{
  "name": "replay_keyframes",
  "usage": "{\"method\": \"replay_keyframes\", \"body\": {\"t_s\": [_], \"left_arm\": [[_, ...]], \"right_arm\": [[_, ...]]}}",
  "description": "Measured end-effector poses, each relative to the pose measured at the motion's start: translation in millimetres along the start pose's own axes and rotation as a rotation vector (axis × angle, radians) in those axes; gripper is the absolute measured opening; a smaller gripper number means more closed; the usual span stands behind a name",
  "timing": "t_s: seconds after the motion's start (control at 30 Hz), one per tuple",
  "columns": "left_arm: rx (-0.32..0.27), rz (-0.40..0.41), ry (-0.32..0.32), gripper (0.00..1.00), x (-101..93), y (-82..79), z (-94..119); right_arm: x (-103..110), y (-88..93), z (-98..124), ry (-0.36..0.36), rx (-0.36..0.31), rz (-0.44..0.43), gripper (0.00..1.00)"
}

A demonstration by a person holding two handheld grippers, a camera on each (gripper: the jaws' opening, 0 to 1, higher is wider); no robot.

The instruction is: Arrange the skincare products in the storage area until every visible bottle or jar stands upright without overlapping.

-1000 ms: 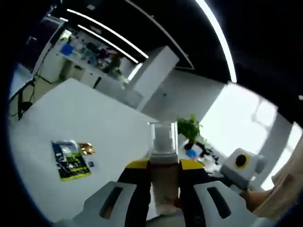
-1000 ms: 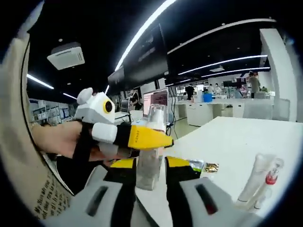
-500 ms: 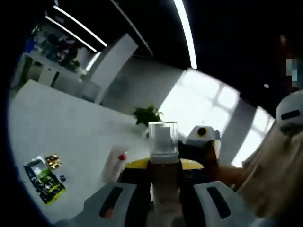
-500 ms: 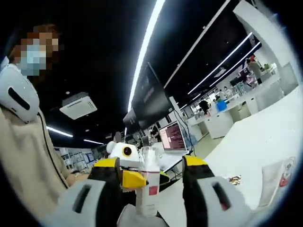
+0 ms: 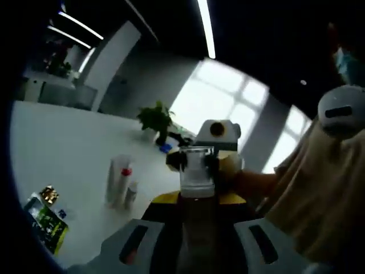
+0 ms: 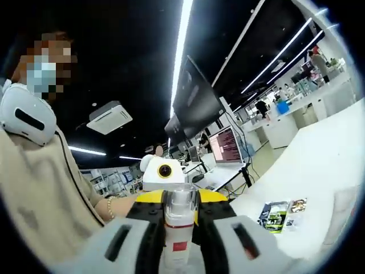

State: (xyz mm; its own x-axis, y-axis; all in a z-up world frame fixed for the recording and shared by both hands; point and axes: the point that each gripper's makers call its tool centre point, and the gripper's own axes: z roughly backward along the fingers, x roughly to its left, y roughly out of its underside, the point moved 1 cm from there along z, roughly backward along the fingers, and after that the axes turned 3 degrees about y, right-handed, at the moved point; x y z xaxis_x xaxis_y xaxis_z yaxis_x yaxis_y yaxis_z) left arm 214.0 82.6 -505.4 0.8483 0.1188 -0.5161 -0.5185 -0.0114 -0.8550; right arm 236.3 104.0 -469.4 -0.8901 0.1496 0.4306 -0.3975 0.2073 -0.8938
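A skincare bottle [image 5: 197,174] with a clear cap and a pale body is held up in the air, well above the white table [image 5: 57,142]. My left gripper [image 5: 198,201] is shut on its body. My right gripper [image 5: 197,161] faces it from beyond, fingers on both sides of the cap. In the right gripper view the same bottle [image 6: 179,220], with a red label, stands between the jaws of my right gripper [image 6: 180,198], which is shut on it. The left gripper's white body [image 6: 162,171] rises just behind the cap.
Two white tubes [image 5: 117,180] and a small red-capped one [image 5: 131,194] lie on the table, with a green packet [image 5: 45,225] and a gold item [image 5: 48,194] nearer. The green packet [image 6: 274,214] lies on the table [image 6: 331,160]. A person's beige sleeve [image 5: 308,194] is close by.
My right gripper's jaws, wide apart half a second ago, have shut on the bottle. Both views have swung as the hands turned; the left gripper keeps its hold.
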Motion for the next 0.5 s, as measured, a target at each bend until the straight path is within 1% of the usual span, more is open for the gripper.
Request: {"method": "replay_keyframes", "body": {"t_s": [0.07, 0.13, 0.17, 0.2, 0.33, 0.37, 0.43, 0.47, 0.5], "left_arm": [[0.005, -0.005, 0.007, 0.18, -0.7, 0.9, 1], [0.011, -0.011, -0.016, 0.18, 4.2, 2.3, 3], [0.012, -0.017, -0.039, 0.18, 8.5, 2.7, 4], [0.011, -0.018, -0.085, 0.19, 16.1, 2.6, 5], [-0.003, -0.038, -0.177, 0.2, 28.4, 1.5, 9], [-0.012, -0.037, -0.193, 0.2, 30.0, 0.8, 9], [-0.035, -0.006, -0.24, 0.21, 36.0, -0.9, 10], [-0.041, -0.002, -0.287, 0.22, 41.5, -1.2, 11], [-0.036, -0.011, -0.322, 0.22, 45.2, -0.9, 12]], "right_arm": [[2, 1.3, -1, -0.009, 0.001, 0.007, 0.19], [-1, 4.2, -4, 0.017, -0.005, 0.018, 0.18], [-4, 4.5, -5, 0.037, -0.015, 0.033, 0.18], [-10, 4.7, -5, 0.083, -0.038, 0.06, 0.18], [-22, 4.5, -4, 0.173, -0.076, 0.035, 0.17], [-23, 4.3, -4, 0.181, -0.078, 0.042, 0.17], [-28, 3.0, -4, 0.229, -0.085, 0.046, 0.17], [-34, 2.3, -4, 0.269, -0.081, 0.067, 0.17], [-37, 2.7, -4, 0.294, -0.072, 0.077, 0.17]]}}
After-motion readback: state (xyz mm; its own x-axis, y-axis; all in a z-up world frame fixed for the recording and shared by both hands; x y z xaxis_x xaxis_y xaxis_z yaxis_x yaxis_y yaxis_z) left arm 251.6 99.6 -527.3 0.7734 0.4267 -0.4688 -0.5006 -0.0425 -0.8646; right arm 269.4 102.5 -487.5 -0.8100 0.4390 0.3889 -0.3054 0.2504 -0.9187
